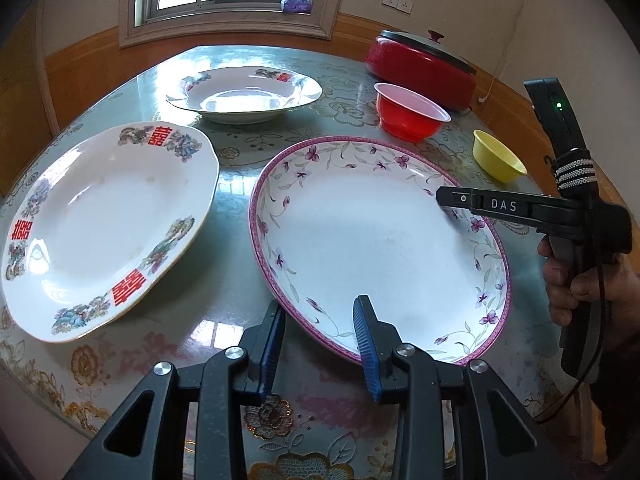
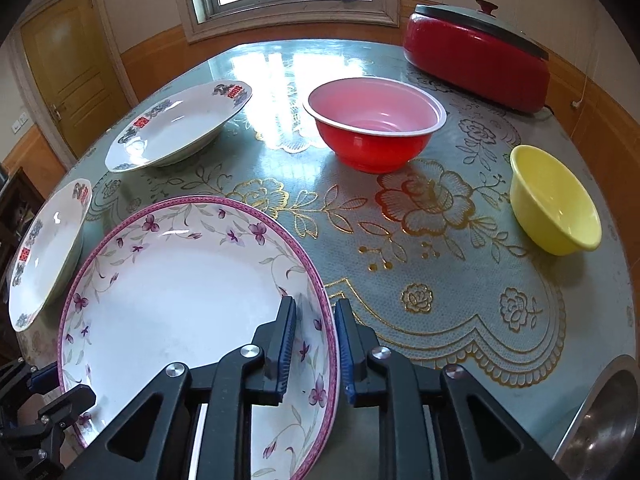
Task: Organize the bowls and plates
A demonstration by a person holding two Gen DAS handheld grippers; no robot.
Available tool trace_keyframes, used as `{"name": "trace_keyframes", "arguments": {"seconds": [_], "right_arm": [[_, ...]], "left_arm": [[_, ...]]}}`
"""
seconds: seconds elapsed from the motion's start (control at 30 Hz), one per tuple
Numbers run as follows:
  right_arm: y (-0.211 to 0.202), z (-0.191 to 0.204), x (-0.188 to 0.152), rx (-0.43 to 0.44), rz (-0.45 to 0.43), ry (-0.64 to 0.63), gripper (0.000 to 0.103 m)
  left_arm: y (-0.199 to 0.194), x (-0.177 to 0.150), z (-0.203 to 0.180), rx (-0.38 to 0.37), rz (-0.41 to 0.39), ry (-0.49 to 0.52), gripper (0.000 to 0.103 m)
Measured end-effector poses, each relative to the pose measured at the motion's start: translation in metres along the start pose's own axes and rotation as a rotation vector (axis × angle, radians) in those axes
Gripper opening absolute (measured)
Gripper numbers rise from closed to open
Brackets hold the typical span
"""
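Note:
A large oval plate with a pink rim and purple flowers (image 1: pixel 380 240) (image 2: pixel 168 312) lies nearest me on the table. My left gripper (image 1: pixel 320 328) straddles its near rim, one finger outside and one over the white inside, with slack between pads and rim. My right gripper (image 2: pixel 316 332) is shut on the opposite rim; it shows in the left wrist view as a black finger (image 1: pixel 444 198) on the plate's far right edge. Two white plates with red characters (image 1: pixel 108 224) (image 1: pixel 244 94), a red bowl (image 2: pixel 376 128) and a yellow bowl (image 2: pixel 556 200) stand apart.
A red electric pot with a dark lid (image 2: pixel 476 56) sits at the table's far right corner. A metal bowl (image 2: pixel 604 420) pokes in at the near right. The table (image 2: pixel 440 280) has a glossy floral cover. A hand (image 1: pixel 576 280) holds the right gripper's handle.

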State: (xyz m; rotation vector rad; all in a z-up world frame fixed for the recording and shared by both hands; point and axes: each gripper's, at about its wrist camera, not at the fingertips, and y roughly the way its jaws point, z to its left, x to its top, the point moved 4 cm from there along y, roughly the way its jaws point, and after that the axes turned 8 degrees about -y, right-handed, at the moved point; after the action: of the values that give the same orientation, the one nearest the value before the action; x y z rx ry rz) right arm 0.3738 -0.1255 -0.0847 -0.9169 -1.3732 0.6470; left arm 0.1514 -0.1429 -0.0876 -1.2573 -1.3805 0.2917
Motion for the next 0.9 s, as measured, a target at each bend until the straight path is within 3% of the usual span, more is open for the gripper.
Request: {"name": "trace_keyframes", "arguments": {"seconds": [0.2,0.47,0.63,0.77,0.9], "right_arm": [[0.001,-0.004,0.000,0.013,0.009,0.070,0.021],[-0.012,-0.004,-0.008,-0.022,-0.033,0.139,0.023],[-0.029,0.011,0.002,-0.074,-0.102,0.131,0.024],[-0.032,0.045,0.019,0.058,-0.141,0.086,0.024],[-0.028,0.095,0.034,0.305,-0.144,0.032,0.030]], "left_arm": [[-0.014,-0.005,-0.009,0.043,-0.036,0.070,0.036],[-0.041,-0.007,0.012,-0.037,-0.070,0.075,0.035],[-0.064,0.004,0.030,-0.073,-0.119,0.077,0.035],[-0.072,0.018,0.052,-0.074,-0.141,0.046,0.035],[-0.085,0.035,0.077,-0.076,-0.180,0.009,0.035]]}}
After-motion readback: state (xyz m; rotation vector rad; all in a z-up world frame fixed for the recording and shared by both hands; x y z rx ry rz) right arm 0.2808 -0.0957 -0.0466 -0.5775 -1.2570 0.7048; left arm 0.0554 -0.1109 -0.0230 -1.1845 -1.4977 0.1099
